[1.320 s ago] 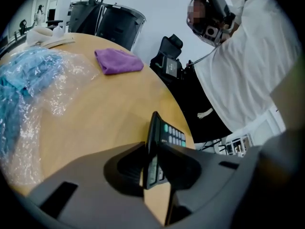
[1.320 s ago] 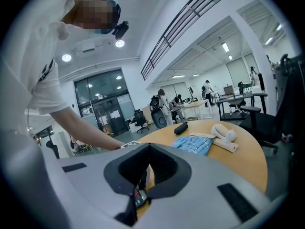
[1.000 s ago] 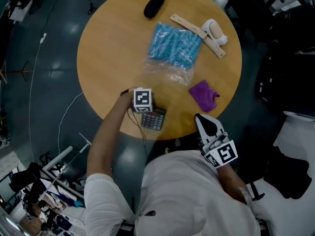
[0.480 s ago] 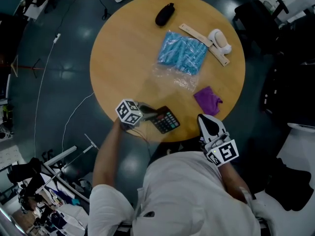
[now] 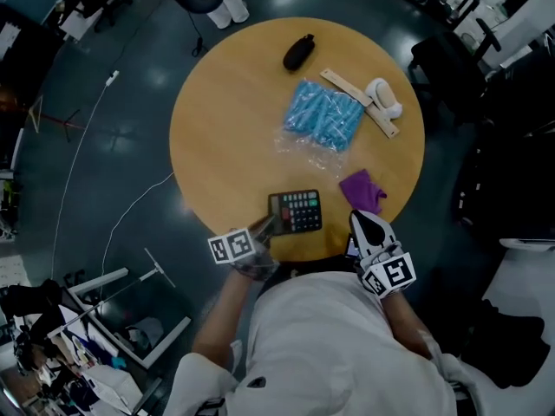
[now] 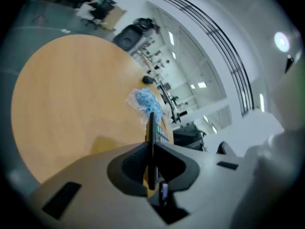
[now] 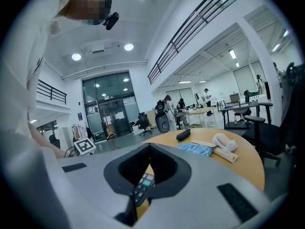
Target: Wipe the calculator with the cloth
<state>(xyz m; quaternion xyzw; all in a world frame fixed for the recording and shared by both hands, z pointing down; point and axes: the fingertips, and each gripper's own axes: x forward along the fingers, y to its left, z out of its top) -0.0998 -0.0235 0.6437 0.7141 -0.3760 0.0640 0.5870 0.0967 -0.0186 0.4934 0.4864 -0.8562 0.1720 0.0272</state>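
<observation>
Head view has your left hand-held gripper (image 5: 267, 227) down at the near edge of the round surface (image 5: 225, 137). It's clamped on the calculator (image 5: 296, 211) by its near left corner, keys facing up at you. Left gripper view backs that up: the calculator sits edge-on right between the two jaws, pinched tight, its thin body running away from the camera toward the far side.

Over on the right, your right hand-held gripper (image 5: 368, 222) is clenched with nothing in it, jaws together. Its tip pokes just over the near right rim of the surface. Right gripper view looks past those closed jaws and catches the calculator's keys low and a little to the left of them, near but apart.

The purple cloth (image 5: 362, 189) lies crumpled on the surface just beyond that right tip, untouched. It's just to the right of the calculator.
</observation>
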